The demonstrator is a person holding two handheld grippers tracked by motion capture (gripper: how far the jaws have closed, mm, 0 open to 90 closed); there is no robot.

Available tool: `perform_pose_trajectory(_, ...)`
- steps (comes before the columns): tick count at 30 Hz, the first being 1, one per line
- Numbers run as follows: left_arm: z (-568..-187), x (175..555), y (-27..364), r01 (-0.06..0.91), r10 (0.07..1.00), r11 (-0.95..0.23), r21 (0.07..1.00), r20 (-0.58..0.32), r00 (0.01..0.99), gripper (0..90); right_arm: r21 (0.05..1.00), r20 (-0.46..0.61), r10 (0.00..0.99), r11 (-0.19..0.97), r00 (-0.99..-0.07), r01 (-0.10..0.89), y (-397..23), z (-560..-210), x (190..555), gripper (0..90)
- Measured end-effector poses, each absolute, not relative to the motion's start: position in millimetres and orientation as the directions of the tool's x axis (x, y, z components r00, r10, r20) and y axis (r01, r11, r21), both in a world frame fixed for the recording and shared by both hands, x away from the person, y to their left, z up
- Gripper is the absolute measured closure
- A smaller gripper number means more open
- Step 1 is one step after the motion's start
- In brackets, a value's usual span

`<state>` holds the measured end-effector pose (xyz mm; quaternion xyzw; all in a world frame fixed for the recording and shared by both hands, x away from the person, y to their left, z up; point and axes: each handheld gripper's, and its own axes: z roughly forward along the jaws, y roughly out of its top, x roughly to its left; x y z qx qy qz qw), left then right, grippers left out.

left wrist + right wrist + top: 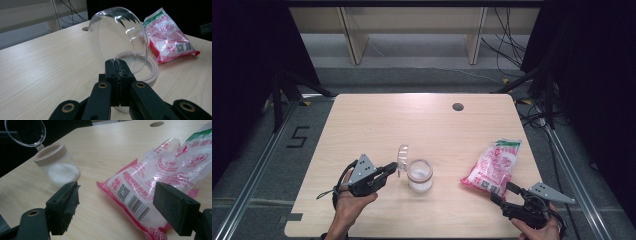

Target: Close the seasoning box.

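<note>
Left gripper (394, 167): my jaws pinch the clear lid (117, 37), tipped up over the jar (420, 175) (white grains inside) mid-table | right gripper (503, 195): my jaws spread wide, the pink bag (494, 167) lying loose just ahead of them.

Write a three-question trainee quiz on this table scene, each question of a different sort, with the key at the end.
1. True or false: the left gripper is shut on the clear lid of the jar.
2. What lies between the open jaws of the right gripper? A) a spoon B) the pink bag C) a cup
3. Fill in: the jar holds a ____ powder.

Key: 1 true, it pinches the lid's tab, with the lid hinged upright. 2 B, the pads stand apart from the bag. 3 white.
</note>
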<state>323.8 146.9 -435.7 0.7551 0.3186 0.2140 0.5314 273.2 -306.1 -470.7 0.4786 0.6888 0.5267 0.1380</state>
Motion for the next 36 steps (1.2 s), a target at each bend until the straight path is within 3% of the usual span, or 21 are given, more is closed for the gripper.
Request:
perform_pose_trajectory(5,-435.6,321.1,141.4,0.244,0.695,-0.245,0.938,-0.006,0.719,88.3,0.871,0.276,0.808,0.019,-0.521,0.491,-306.1,-471.8,274.8,21.7)
perform_pose_trajectory(11,-434.8,320.8,138.7,0.207,0.674,-0.262,0.942,0.025,0.738,87.4,0.847,0.318,0.798,0.004,-0.512,0.532,-303.1,-471.2,271.8,22.4)
perform_pose_trajectory(16,-435.6,317.2,137.7,0.235,0.66,-0.232,0.944,-0.025,0.751,84.2,0.86,0.273,0.806,0.04,-0.525,0.508,-305.0,-471.7,273.2,22.9)
perform_pose_trajectory(25,-438.2,306.5,138.8,0.251,0.611,-0.229,0.941,-0.062,0.789,59.8,0.854,0.279,0.796,0.049,-0.537,0.518,-303.6,-471.5,271.6,23.2)
perform_pose_trajectory(29,-440.5,301.5,139.2,0.258,0.606,-0.242,0.935,-0.061,0.793,53.3,0.86,0.273,0.795,0.05,-0.541,0.508,-302.9,-473.1,272.2,23.2)
perform_pose_trajectory(30,-440.5,300.2,139.8,0.26,0.607,-0.253,0.932,-0.056,0.793,52.4,0.841,0.319,0.792,0.017,-0.52,0.541,-300.0,-472.3,269.5,23.2)
perform_pose_trajectory(36,-445.6,296.7,136.8,0.263,0.601,-0.274,0.925,-0.048,0.798,46.1,0.869,0.26,0.794,0.056,-0.55,0.491,-301.6,-473.2,271.8,23.3)
